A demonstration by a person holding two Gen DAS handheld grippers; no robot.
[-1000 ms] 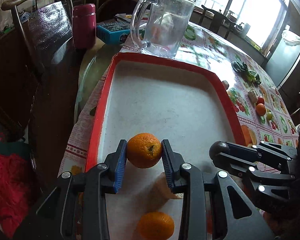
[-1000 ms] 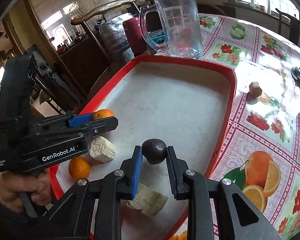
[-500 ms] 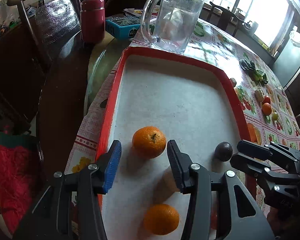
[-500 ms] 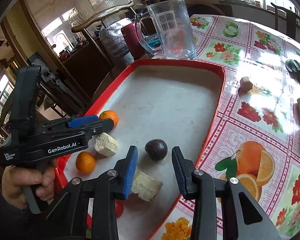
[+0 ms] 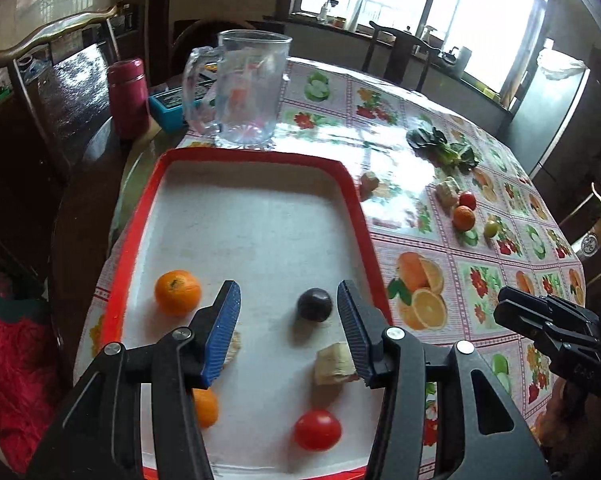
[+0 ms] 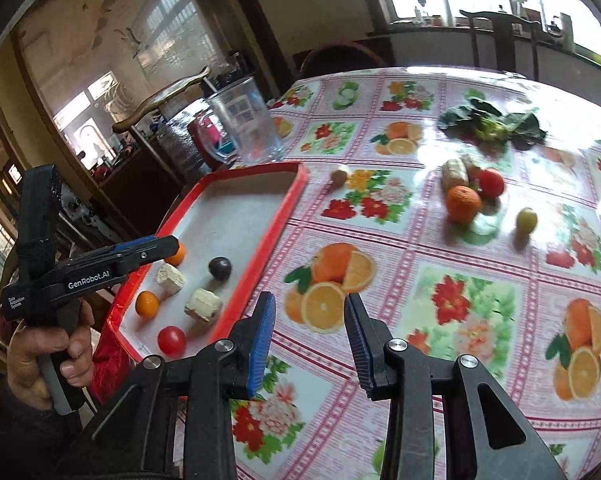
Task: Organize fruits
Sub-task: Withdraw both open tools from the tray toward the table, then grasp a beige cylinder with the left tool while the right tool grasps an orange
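Inside red-rimmed tray (image 5: 134,216): two oranges (image 5: 177,293), dark round plum (image 5: 314,304), red tomato (image 5: 317,429), two pale blocks (image 5: 334,362). On tablecloth (image 6: 440,280), well apart from tray: another orange (image 6: 463,204), tomato (image 6: 491,182), small green fruit (image 6: 526,220), leafy greens (image 6: 492,124). Clear empty mug (image 5: 242,88) behind tray. Left gripper (image 5: 288,324) spread wide above tray, holding nothing; right gripper (image 6: 310,336) also spread, over tablecloth. "GenRobot.AI" readable on left gripper.
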